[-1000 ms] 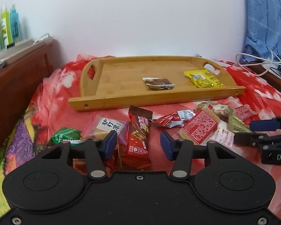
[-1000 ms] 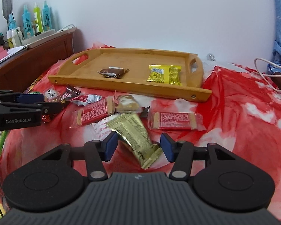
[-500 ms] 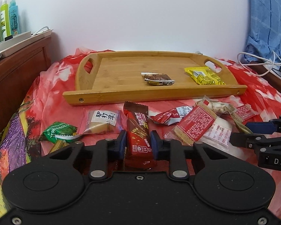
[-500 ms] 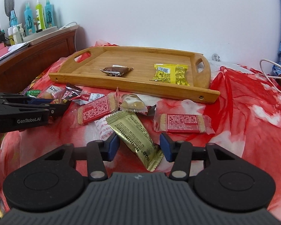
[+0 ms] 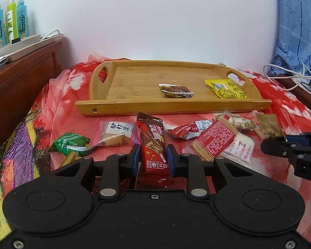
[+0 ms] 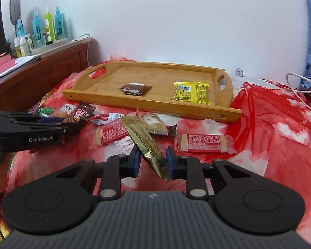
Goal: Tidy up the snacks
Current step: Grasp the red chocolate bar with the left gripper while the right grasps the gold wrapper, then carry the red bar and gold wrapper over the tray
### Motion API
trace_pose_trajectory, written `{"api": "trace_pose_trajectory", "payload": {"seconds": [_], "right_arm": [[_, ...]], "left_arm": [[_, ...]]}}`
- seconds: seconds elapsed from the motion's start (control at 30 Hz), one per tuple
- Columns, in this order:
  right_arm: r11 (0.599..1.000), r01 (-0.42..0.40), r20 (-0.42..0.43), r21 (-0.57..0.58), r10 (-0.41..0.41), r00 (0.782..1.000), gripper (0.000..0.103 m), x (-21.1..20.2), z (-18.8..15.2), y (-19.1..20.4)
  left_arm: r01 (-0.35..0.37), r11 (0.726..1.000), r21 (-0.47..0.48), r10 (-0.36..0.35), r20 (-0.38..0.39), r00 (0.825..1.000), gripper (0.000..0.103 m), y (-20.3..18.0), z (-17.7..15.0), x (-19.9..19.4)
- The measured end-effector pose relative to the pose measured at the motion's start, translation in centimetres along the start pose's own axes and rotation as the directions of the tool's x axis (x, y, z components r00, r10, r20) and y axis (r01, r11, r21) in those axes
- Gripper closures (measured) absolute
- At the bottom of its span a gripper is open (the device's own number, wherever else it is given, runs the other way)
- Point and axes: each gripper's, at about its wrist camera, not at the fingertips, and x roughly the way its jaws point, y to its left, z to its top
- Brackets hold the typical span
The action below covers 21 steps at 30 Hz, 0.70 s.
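Your left tool (image 5: 152,160) is clenched on the red wafer bar (image 5: 153,147), low at frame centre. Your right tool (image 6: 152,161) is closing on the gold packet (image 6: 145,143), which sits between its pads. The wooden tray (image 5: 172,108) beyond holds a brown packet (image 5: 176,90) and a yellow packet (image 5: 226,88).

The left gripper (image 5: 152,160) is clamped on a red bar (image 5: 153,145), while the right gripper (image 6: 152,161) is closing around a gold packet (image 6: 147,143).
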Motion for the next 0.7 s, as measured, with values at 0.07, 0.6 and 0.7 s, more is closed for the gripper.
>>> {"api": "trace_pose_trajectory", "payload": {"seconds": [0.07,0.6,0.7], "right_arm": [[1.000,0.006,0.010,0.008,-0.006,1.000,0.087,-0.2,0.1,-0.1],[0.995,0.003,0.060,0.101,-0.009,0.998,0.087,-1.1,0.4,-1.2],[0.994,0.001,0.059,0.108,-0.007,0.998,0.087,-1.1,0.5,-1.2]], "left_arm": [[0.001,1.000,-0.004,-0.001,0.002,1.000,0.078,0.1,0.0,-0.2],[0.022,1.000,-0.006,-0.022,0.027,0.999,0.078,-0.4,-0.1,-1.5],[0.021,1.000,-0.009,-0.020,0.025,0.999,0.078,-0.5,-0.1,-1.6]]}}
